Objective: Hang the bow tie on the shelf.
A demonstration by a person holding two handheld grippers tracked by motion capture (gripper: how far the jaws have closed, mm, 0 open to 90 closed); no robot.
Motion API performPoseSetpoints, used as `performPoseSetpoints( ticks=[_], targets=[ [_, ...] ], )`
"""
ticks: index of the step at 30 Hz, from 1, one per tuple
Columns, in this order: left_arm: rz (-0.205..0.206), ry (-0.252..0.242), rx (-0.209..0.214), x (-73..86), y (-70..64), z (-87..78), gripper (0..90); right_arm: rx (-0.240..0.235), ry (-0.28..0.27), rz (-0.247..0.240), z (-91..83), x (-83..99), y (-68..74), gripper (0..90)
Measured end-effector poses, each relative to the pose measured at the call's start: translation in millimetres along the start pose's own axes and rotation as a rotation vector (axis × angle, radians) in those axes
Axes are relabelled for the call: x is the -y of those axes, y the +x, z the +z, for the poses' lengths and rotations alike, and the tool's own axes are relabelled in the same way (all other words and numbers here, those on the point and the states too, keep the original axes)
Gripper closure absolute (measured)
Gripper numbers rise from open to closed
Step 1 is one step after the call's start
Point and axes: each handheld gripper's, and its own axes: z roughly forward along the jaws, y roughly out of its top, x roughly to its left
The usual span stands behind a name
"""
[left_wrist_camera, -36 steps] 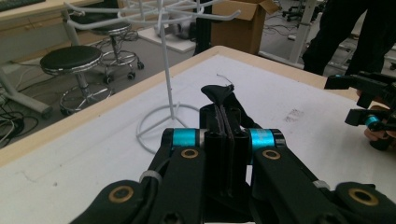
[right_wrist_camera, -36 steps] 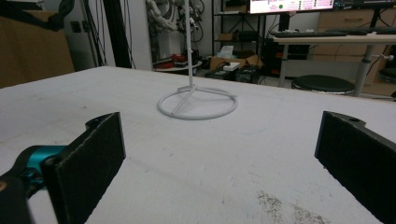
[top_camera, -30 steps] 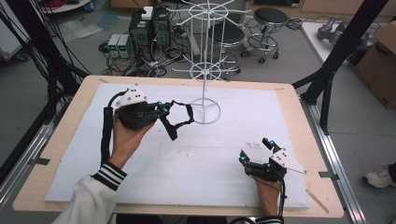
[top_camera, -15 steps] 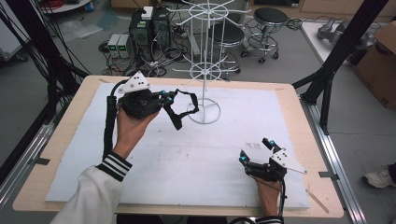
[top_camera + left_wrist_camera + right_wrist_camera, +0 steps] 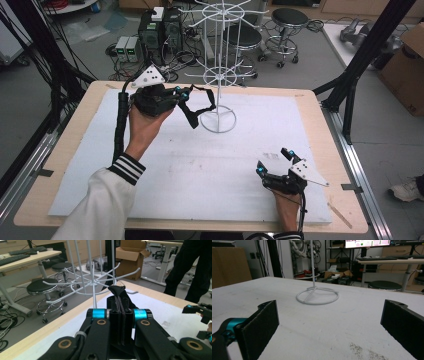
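Now the left gripper is up off the worktop and further toward the far side than a second ago, carrying the black strap right alongside the white wire rack. Its fingers are pressed together on a folded piece of that strap, which pokes up between them in the left gripper view, with the rest of the loop dangling below beside the rack's pole. The lower ring of hooks sits just ahead of the strap's tip, so this looks like the approach to hanging it on a hook; the loop isn't over any prong yet. Meanwhile the right gripper hasn't budged: it rests at the near right of the worktop, fingers spread wide and holding nothing, with the rack's round base well ahead of it.
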Motion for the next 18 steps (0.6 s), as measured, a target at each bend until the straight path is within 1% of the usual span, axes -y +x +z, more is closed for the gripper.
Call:
performPoseSetpoints(
  ticks=[5,8,11,12,16,18],
  targets=[
    [-0.018,0.000,-0.017,1.5,8.1,4.7,88.3,-0.001,0.000,-0.001,0.0,0.0,0.0,0.6],
    [-0.018,0.002,-0.026,1.6,12.8,6.9,88.3,0.000,0.000,0.002,0.0,0.0,0.1,0.6],
    [-0.020,0.001,-0.036,1.6,15.3,8.1,88.3,0.001,0.000,0.001,0.0,0.0,0.0,0.6],
    [-0.027,-0.003,-0.040,2.3,17.6,9.5,88.3,0.001,0.000,-0.002,0.0,-0.1,-0.2,0.6],
    [-0.035,-0.001,-0.057,4.6,21.8,12.5,88.3,0.002,-0.001,-0.002,0.1,0.0,-0.2,0.6],
    [-0.041,-0.002,-0.059,5.6,23.3,14.3,88.3,0.002,-0.001,-0.003,0.1,0.0,-0.2,0.6]
  ],
)
